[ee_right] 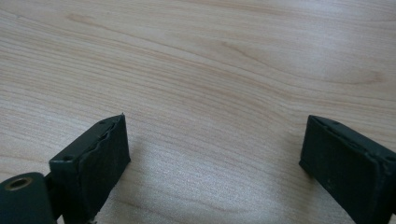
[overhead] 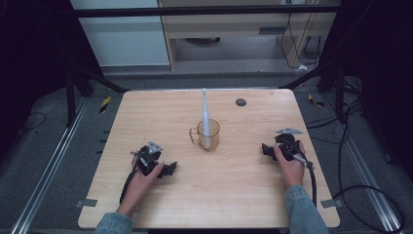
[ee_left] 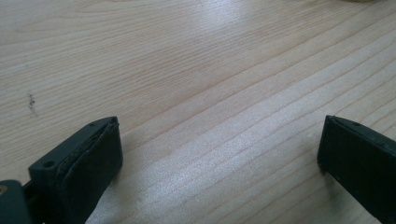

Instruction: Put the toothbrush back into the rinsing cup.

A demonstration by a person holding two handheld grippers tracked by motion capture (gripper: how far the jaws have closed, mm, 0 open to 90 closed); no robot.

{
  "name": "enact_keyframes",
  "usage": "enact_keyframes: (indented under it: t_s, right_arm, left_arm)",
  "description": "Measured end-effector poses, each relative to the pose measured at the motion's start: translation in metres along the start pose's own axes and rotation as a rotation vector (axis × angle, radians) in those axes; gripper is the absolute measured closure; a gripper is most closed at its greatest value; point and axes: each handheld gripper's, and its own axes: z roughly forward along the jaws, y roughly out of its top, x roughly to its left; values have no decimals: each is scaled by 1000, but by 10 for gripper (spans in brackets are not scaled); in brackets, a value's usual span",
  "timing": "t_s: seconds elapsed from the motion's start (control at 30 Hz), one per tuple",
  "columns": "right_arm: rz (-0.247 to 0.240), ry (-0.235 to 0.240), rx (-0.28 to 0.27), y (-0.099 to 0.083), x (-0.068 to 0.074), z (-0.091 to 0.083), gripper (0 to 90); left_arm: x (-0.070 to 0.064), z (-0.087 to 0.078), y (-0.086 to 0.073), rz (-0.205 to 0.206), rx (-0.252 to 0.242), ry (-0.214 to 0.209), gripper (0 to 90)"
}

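On the wooden table both grippers rest with jaws wide apart, holding nothing — left gripper and right gripper flank the cup, toothbrush standing inside. Nothing looks begun yet.

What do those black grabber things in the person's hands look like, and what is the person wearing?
Each is black plastic. The left gripper and the right gripper each carry a grey three-cornered plate on top and trail a black cable. Up close, the jaws are chunky black blocks with flat pads, one edge wavy. The person wears blue denim sleeves.
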Motion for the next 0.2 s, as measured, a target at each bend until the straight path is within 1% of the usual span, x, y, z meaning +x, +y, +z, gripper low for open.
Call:
enact_keyframes:
  t_s: [0.03, 0.07, 0.13, 0.2]
  right_arm:
    - [5, -11, 4, 0, 0, 1, 34]
    - [25, -24, 11, 0, 2, 1, 22]
    - [48, -40, 17, 0, 2, 1, 3]
    - [52, -48, 19, 0, 3, 1, 2]
  left_arm:
    - [0, 0, 0, 1, 0, 0, 0]
    - [0, 0, 0, 1, 1, 0, 0]
    - [0, 0, 0, 1, 0, 0, 0]
    - [0, 0, 0, 1, 0, 0, 0]
